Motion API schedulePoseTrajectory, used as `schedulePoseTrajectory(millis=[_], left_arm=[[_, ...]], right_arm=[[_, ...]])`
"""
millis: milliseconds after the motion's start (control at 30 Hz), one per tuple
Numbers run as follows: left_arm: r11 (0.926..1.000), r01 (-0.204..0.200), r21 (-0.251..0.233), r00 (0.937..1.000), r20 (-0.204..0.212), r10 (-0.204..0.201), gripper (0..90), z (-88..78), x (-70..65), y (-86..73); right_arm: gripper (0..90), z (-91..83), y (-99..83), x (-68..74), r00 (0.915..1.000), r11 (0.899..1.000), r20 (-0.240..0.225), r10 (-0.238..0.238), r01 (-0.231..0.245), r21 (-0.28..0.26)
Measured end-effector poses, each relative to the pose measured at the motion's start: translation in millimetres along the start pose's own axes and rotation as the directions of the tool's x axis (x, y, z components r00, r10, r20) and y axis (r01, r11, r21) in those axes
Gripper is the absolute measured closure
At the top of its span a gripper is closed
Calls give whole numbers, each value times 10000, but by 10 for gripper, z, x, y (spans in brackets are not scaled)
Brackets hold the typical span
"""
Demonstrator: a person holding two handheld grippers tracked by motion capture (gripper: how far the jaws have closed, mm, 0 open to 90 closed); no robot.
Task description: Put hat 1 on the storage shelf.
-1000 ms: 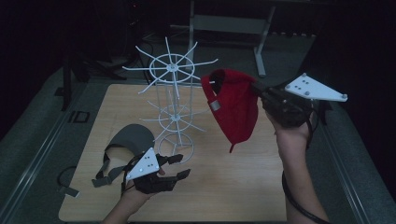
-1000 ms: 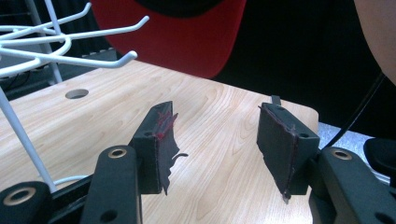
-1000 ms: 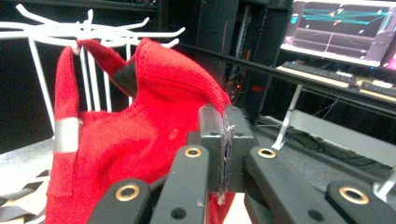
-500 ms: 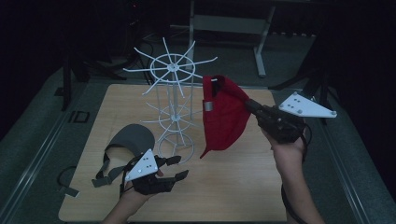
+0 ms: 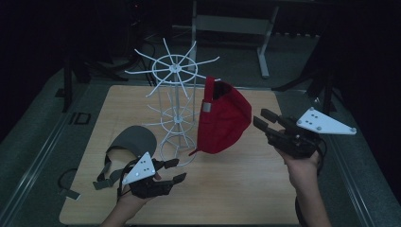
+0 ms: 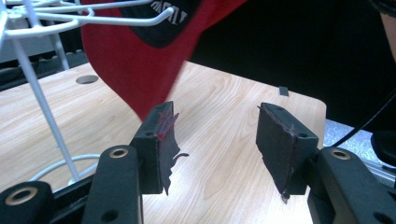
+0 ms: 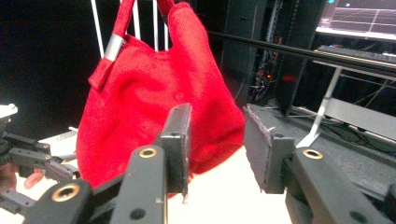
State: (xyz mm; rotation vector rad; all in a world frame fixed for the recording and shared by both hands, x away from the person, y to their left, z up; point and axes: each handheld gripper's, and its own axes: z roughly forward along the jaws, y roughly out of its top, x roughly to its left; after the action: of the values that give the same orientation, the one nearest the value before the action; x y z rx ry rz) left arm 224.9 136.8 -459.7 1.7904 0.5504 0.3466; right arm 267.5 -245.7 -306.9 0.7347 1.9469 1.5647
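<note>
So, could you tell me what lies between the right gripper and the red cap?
Nothing: in the high view, bare wooden table shows between the right gripper and the red cap hanging on the white rack.

The right gripper (image 5: pixel 261 119) has just let go of the red cap (image 5: pixel 222 120): its jaws have been opening and now stand apart, just clear of the cloth. The cap now hangs by its strap from an arm of the white wire rack (image 5: pixel 174 87), and the gripper has sunk lower toward the surface's right edge.

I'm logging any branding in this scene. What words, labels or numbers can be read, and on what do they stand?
White lettering inside the red cap: cut off and blurred, not readable.
Dark mark on the floor left of the table: looks like "ID", too dim to be sure.
Monitor: graphics, no legible text.
</note>
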Motion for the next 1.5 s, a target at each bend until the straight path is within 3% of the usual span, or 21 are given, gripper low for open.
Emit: schedulePoseTrajectory(millis=[233,333,467,567,633,700,767,833,1000,1133,1233,1333,1433,1467,1500], left_arm=[[9999,45,117,9998,-194,-42,478,-59,17,-79],[9998,108,179,9995,-285,-103,478,-95,36,-122],[9994,94,341,9988,-488,-77,478,-138,59,-189],[9992,109,397,9982,-593,-86,478,-168,69,-248],[9991,166,384,9979,-635,-142,478,-200,83,-291],[9989,278,375,9971,-724,-251,478,-225,96,-324],[9987,400,325,9962,-790,-373,478,-264,115,-367],[9984,474,319,9953,-858,-445,478,-290,128,-399],[9972,638,378,9931,-1007,-597,478,-351,158,-482],[9966,695,444,9903,-1236,-636,478,-395,170,-546],[9961,646,599,9858,-1586,-543,476,-454,183,-605],[9956,545,765,9756,-2167,-368,437,-554,200,-666],[9939,783,781,9642,-2595,-556,433,-681,242,-732],[9939,783,781,9642,-2595,-556,433,-681,242,-732],[9930,891,779,9580,-2795,-640,433,-745,265,-765]], right_arm=[[391,-190,-159,-113,9998,9998,120,164,-166,148],[366,-220,-259,-148,9999,9992,128,72,-77,384],[344,-245,-446,-205,9991,9967,298,298,-320,752],[236,-248,-591,-254,9980,9935,-50,633,-626,953],[233,-242,-716,-266,9978,9905,-5,661,-656,1208],[175,-216,-815,-271,9976,9858,154,680,-695,1530],[188,-187,-932,-292,9964,9777,189,825,-846,1921],[188,-182,-1056,-323,9919,9771,153,1257,-1265,1710],[156,-181,-1327,-376,9861,9729,137,1654,-1654,1617],[156,-187,-1519,-424,9886,9744,539,1408,-1480,1693],[156,-196,-1652,-454,9906,9764,691,1181,-1285,1736],[156,-194,-1763,-480,9919,9730,733,1040,-1167,1992],[156,-199,-1865,-504,9900,9688,780,1172,-1312,2103],[156,-199,-1865,-504,9900,9688,780,1172,-1312,2103],[156,-200,-1889,-509,9895,9675,766,1229,-1366,2129]])
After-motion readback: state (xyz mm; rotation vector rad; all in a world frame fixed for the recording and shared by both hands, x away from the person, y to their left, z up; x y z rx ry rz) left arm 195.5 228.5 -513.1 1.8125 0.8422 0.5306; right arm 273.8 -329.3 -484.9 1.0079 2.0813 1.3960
